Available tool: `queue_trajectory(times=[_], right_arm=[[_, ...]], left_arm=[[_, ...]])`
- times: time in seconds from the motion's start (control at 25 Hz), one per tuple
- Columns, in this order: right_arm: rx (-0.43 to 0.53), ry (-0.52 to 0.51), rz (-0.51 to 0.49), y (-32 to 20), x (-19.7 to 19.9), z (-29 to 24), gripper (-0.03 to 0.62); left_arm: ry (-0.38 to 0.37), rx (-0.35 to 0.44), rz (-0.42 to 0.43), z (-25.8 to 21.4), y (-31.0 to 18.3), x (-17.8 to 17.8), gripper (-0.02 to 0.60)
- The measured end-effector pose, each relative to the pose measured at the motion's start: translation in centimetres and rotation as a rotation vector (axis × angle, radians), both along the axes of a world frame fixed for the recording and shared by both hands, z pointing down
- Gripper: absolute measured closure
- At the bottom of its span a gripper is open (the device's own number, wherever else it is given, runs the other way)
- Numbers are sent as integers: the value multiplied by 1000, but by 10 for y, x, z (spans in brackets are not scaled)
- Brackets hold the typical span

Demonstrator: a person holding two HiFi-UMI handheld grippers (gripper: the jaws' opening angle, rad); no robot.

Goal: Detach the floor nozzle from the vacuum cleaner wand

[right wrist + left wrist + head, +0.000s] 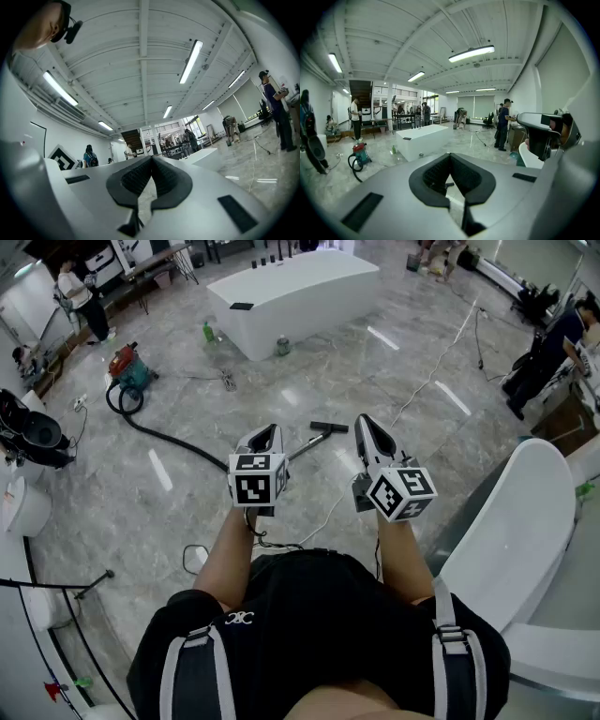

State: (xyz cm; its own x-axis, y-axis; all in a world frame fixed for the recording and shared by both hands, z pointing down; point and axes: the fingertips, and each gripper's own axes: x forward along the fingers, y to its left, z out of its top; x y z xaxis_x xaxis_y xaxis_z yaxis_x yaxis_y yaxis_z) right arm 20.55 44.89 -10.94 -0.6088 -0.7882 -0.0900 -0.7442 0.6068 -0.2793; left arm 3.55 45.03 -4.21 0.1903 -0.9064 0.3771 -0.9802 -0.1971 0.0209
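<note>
The black floor nozzle (329, 427) lies on the grey marble floor ahead of me, with its silver wand (302, 447) running back toward my left gripper, which hides the wand's near end. A black hose (164, 439) leads to the red and teal vacuum canister (126, 370), which the left gripper view also shows (359, 152). My left gripper (268, 431) and right gripper (364, 421) are held side by side in the air above the floor, both shut and empty. Through the left gripper's (450, 157) jaws the nozzle (449, 184) shows small. The right gripper (151, 159) points level across the room.
A long white counter (291, 292) stands beyond the nozzle, with a green bottle (208, 331) and a can (282, 345) at its foot. A white curved tub (511, 531) is close at my right. Cables cross the floor; people stand at the room's edges.
</note>
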Motion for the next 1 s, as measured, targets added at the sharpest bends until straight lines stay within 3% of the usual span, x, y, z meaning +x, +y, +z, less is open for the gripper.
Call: queue_trajectory(times=[0.32, 0.56, 0.8, 1.0], right_arm=[[0, -18, -12, -7, 16, 1, 579], [12, -53, 57, -29, 9, 1, 579], [-11, -54, 57, -81, -4, 14, 579], [-27, -71, 67, -156, -38, 17, 579]], left_arm=[[7, -7, -1, 3, -8, 9, 571], [-18, -9, 0, 12, -24, -6, 571], [-11, -4, 5, 22, -80, -22, 571], [-34, -2, 38, 28, -157, -51, 571]])
